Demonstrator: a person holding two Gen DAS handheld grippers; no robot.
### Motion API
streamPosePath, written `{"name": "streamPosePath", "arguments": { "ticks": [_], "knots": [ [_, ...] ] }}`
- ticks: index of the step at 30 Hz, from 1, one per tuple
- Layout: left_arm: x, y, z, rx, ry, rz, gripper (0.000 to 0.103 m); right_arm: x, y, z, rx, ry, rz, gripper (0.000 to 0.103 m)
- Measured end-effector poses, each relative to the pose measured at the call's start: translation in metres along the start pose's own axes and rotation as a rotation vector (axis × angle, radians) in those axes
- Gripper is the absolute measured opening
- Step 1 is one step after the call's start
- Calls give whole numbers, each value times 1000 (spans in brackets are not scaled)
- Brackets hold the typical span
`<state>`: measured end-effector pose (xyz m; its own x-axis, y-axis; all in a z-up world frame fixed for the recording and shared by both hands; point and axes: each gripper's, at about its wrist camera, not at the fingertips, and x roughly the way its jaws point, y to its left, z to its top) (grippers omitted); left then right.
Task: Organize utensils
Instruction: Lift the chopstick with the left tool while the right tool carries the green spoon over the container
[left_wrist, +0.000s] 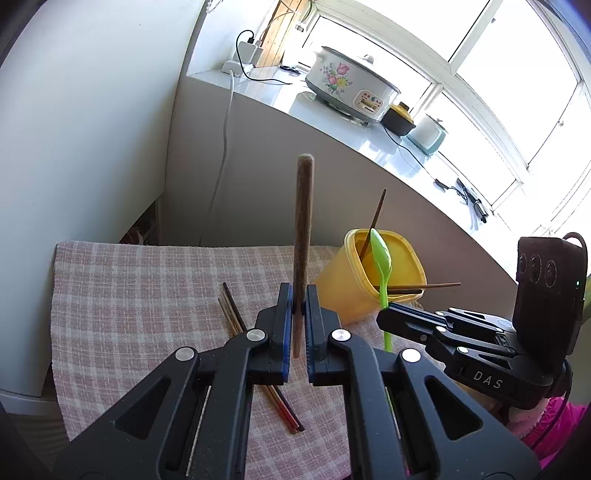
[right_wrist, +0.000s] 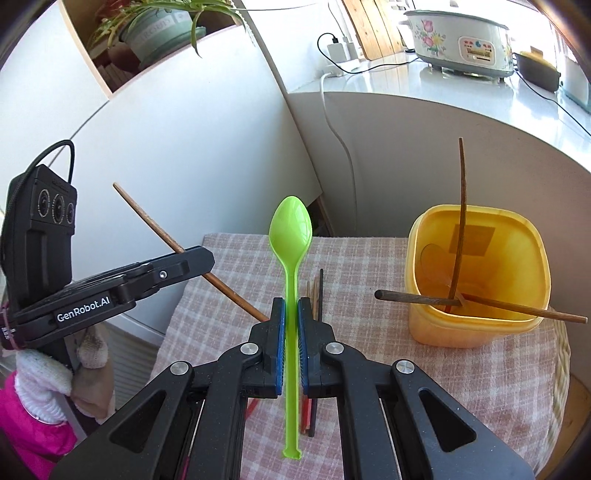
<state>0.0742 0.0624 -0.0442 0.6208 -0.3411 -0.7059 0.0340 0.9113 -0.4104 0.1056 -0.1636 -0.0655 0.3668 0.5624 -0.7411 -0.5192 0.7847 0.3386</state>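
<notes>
Left gripper (left_wrist: 300, 314) first: its fingers are pinched tight on a brown chopstick (left_wrist: 303, 236), gripped low on the shaft, so most of the stick rises straight up ahead of the camera. Over to the right gripper (right_wrist: 291, 321), and it's clamped on a green plastic spoon (right_wrist: 291, 295), held by the handle with the bowl pointing up and away, the handle tail running back between the fingers.

Just beyond the right gripper stands the yellow container (right_wrist: 476, 321) on the checked cloth (right_wrist: 388, 362) covering the surface. Inside it are two brown chopsticks: one standing steeply (right_wrist: 460, 221), its tip well above the rim, and one lying nearly flat (right_wrist: 417, 298) across the near rim, both ends poking out over the sides. There may be something else low in the tub, but the yellow wall blurs it.

On the cloth, under and between the two grippers, lies a small bundle of loose chopsticks (left_wrist: 236, 317), dark and reddish-brown, roughly side by side.
</notes>
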Motion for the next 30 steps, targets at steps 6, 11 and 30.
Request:
{"name": "streamPosePath", "arguments": {
  "ticks": [6, 11, 30],
  "knots": [
    [-6, -12, 11, 21, -34, -32, 4, -17, 0, 5, 16, -55, -17, 5],
    [-7, -26, 23, 52, -57, -52, 4, -33, -11, 11, 46, -105, -51, 5],
    [31, -81, 64, 155, -70, -117, 4, -53, -80, 55, 145, -266, -230, 5]
  ]
}}
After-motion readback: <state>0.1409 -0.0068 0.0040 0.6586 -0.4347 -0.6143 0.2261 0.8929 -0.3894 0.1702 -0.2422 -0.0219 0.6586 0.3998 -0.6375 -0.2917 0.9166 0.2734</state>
